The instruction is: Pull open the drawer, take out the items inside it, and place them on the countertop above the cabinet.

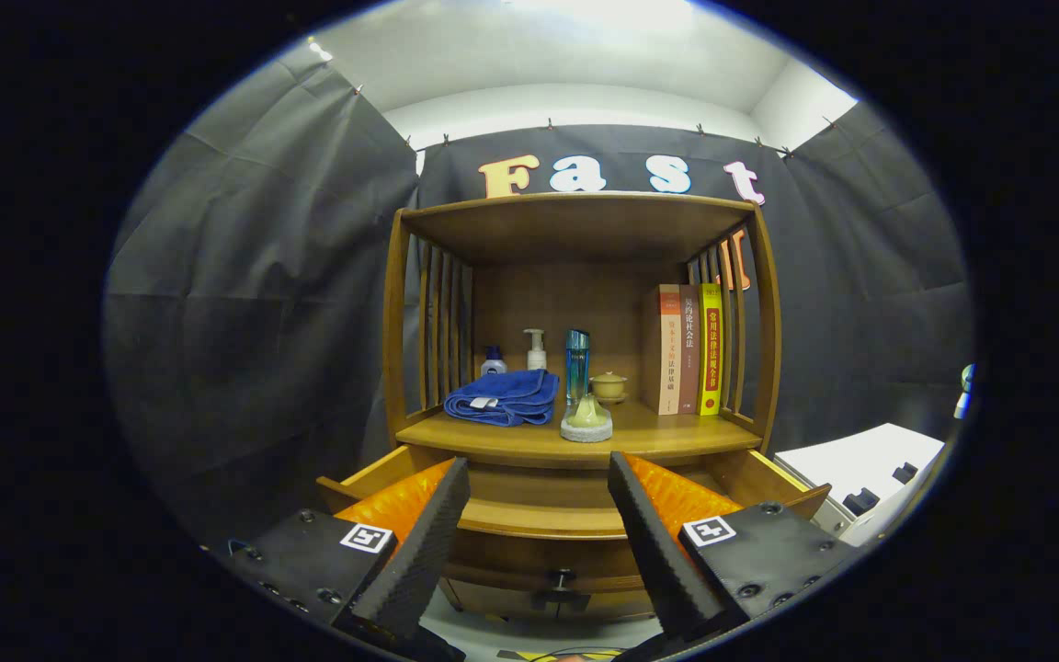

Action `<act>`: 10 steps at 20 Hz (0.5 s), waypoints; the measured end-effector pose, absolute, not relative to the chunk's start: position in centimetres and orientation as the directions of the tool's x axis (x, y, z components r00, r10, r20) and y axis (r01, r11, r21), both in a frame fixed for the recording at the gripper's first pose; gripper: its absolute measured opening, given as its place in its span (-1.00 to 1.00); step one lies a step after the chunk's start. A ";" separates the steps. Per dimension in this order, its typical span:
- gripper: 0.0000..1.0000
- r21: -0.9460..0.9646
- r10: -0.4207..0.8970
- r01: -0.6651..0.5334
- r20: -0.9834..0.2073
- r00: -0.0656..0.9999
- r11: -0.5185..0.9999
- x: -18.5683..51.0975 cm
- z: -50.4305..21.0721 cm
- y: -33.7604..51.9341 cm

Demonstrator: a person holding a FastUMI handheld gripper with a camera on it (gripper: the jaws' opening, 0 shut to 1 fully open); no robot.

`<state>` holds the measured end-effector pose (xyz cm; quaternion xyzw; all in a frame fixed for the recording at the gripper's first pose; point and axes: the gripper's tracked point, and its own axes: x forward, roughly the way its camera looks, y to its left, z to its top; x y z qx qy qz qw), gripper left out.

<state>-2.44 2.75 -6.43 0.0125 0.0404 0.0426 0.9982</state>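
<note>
Gripper view has the drawer (543, 517) already pulled out beneath the counter (667, 439), fingers (539, 542) spread wide and empty above it, its inside hidden from here, so what's left to lift out I can't tell.

beyond the spread fingers of the gripper (539, 478) with nothing between them: warm brown wooden cabinet (575, 230) and drawer (543, 519), a deep blue folded towel (504, 397), a teal-blue bottle (576, 365), a white pump bottle (536, 350), a pale green teapot (586, 412) on a grey speckled coaster (586, 431), orange, brown and yellow books (688, 349).
</note>
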 end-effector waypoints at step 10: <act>0.98 0.052 0.100 -0.093 -0.143 0.985 0.994 -2.4 -14.6 2.3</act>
